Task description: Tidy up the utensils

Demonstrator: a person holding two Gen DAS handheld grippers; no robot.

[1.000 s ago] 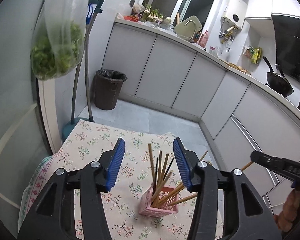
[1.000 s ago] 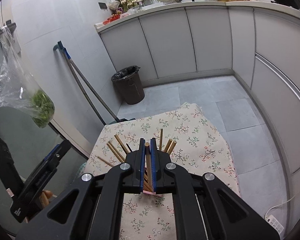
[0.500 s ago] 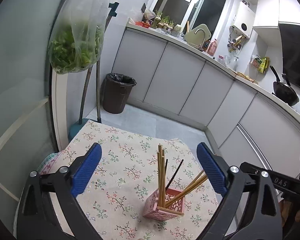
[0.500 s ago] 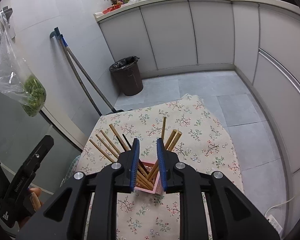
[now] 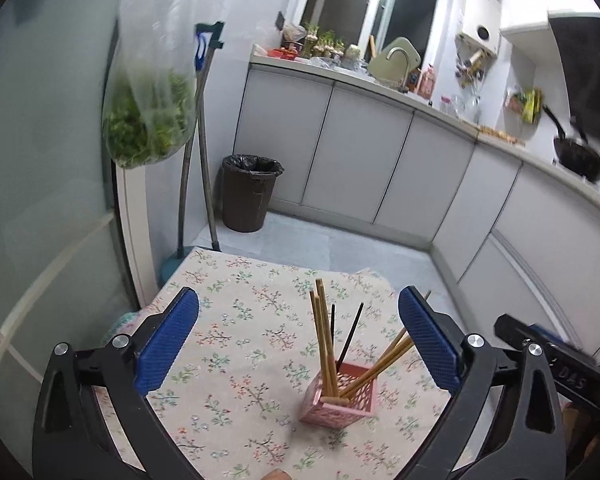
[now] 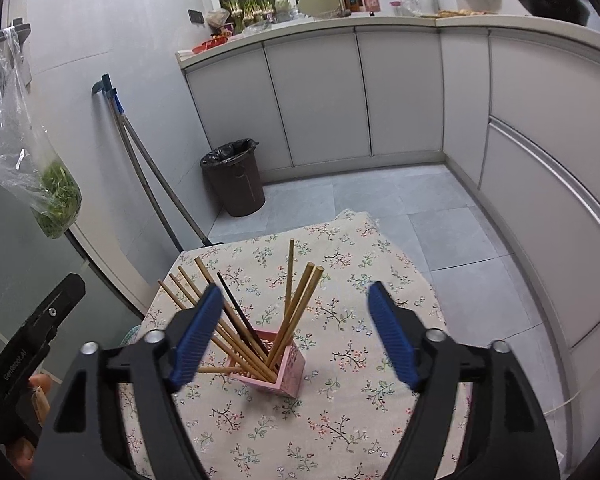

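Observation:
A pink perforated holder [image 5: 340, 396] stands upright on the floral tablecloth [image 5: 236, 340] and holds several wooden chopsticks [image 5: 323, 340] and black ones. It also shows in the right wrist view [image 6: 274, 362], with chopsticks [image 6: 296, 312] fanning out. My left gripper [image 5: 298, 344] is wide open and empty, raised above and behind the holder. My right gripper [image 6: 294, 338] is wide open and empty, raised above the holder. The other gripper's body shows at each view's edge.
A bag of greens [image 5: 148, 120] hangs at the left near a glass door. A mop [image 6: 148, 184] leans on the wall. A dark bin [image 6: 234, 178] stands on the tiled floor. Grey cabinets [image 6: 360, 96] curve around the back and right.
The right gripper released a wooden chopstick into the holder and opened wide. The left gripper opened wider. Both grippers drew back and up from the holder.

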